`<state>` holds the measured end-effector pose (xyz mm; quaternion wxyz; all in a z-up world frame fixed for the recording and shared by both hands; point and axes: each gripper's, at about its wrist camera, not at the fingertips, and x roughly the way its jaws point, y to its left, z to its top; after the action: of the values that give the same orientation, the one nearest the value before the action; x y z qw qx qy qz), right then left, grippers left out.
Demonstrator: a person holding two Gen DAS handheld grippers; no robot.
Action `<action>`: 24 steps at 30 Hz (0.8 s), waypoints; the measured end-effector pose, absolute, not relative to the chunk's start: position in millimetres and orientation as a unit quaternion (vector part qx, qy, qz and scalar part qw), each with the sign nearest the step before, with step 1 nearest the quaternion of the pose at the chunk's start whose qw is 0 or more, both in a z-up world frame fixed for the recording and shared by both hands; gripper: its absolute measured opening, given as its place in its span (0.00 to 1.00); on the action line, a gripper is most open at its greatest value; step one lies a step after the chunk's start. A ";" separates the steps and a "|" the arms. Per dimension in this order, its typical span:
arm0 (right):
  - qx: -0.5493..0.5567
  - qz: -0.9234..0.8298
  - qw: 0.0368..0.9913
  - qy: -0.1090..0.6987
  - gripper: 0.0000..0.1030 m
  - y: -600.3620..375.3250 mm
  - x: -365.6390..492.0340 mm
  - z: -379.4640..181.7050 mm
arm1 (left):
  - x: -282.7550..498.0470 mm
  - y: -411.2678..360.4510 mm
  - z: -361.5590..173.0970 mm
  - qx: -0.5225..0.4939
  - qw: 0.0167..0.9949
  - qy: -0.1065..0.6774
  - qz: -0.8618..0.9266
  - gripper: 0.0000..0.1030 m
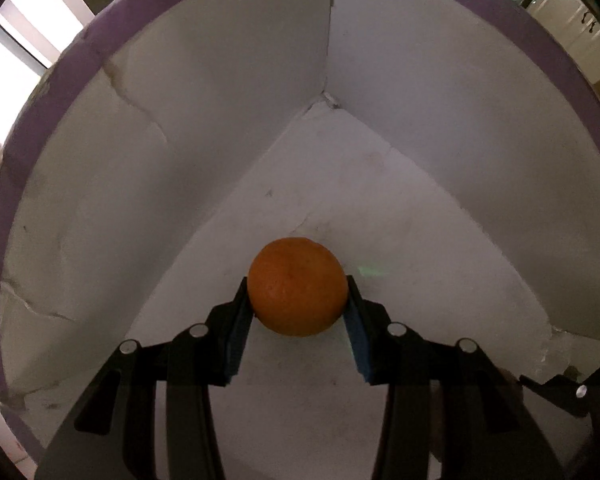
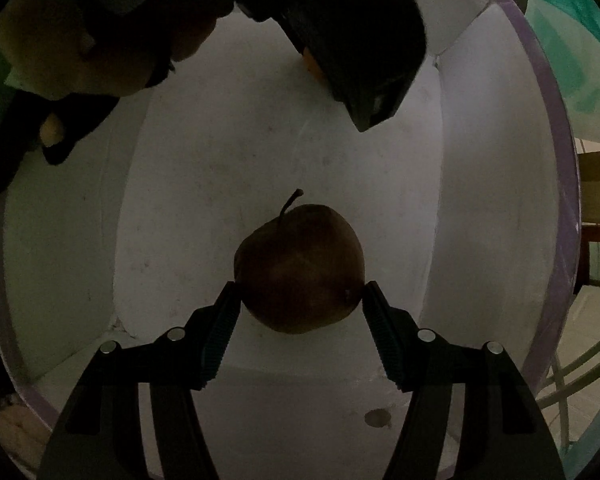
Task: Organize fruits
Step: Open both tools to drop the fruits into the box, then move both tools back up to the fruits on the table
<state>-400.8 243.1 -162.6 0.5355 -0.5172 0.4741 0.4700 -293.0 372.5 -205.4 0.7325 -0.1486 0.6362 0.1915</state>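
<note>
dimpled round orange [image 1: 298, 286], smooth stemmed apple [image 2: 300, 270]

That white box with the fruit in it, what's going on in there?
A person holds two handheld grippers, both down inside a white box with a purple rim. The left gripper is closed on an orange just above the box floor. The right gripper clamps a dark red apple, stem up. Neither fruit has been let go yet.

White box [image 1: 440, 128] with purple rim, orange [image 1: 298, 286] and apple [image 2: 300, 268] inside
</note>
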 end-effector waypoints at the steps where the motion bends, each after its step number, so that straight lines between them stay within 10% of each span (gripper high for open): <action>1: -0.519 0.470 0.538 0.470 0.61 242.8 -403.1 -162.2 | -294.6 372.2 -206.4 -0.147 0.733 0.636 0.192 0.44; 10: -0.453 0.525 0.596 0.404 0.75 205.1 -393.3 -85.2 | -318.5 358.9 -168.7 -0.160 0.764 0.584 0.222 0.74; 15: -0.328 0.608 0.662 0.291 0.75 129.5 -386.6 26.1 | -357.4 337.3 -66.4 -0.155 0.821 0.474 0.278 0.78; 18: -0.240 0.596 0.739 0.201 0.87 58.5 -369.6 88.6 | -372.3 301.5 10.6 -0.108 0.870 0.369 0.309 0.99; 24: -0.088 0.451 0.876 0.145 0.89 -80.7 -298.3 141.0 | -319.3 191.7 114.0 0.007 0.953 0.210 0.220 0.99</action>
<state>-298.3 -80.7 141.0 0.8765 -0.0879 0.1453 0.4505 -319.3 191.7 114.0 0.9526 0.0069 0.2100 0.2201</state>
